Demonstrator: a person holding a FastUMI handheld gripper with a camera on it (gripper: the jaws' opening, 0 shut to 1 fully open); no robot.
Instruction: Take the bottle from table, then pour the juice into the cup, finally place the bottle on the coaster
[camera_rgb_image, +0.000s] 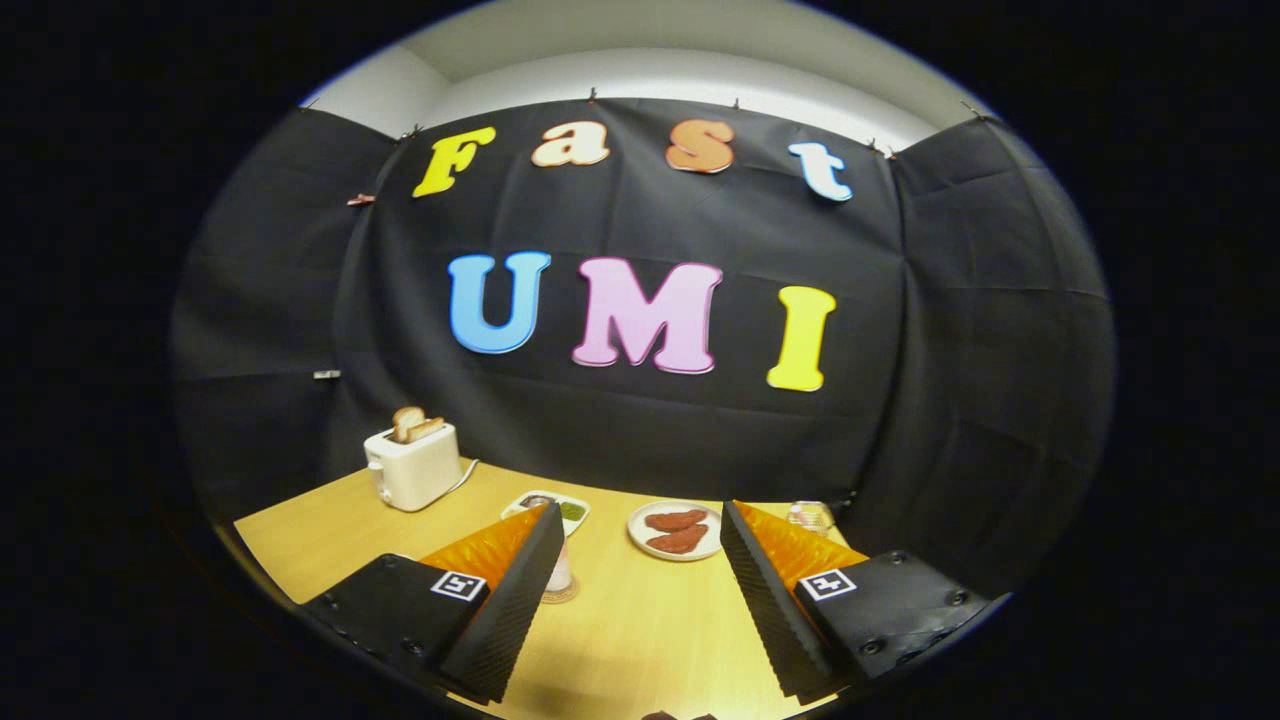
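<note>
My gripper (640, 515) is open above the wooden table (640, 630), with nothing between its fingers. A small bottle (559, 572) with a pale pink body stands upright on a round coaster (562, 596), just behind the tip of the left finger, which hides most of it. A dark cap (537, 500) peeks above that fingertip. A clear glass cup (810, 515) stands beyond the right fingertip, near the cloth wall; what it holds is too small to tell.
A white plate (640, 535) with two reddish patties lies ahead between the fingers. A small white dish (575, 511) with something green sits behind the bottle. A white toaster (412, 468) holding toast stands at the far left corner.
</note>
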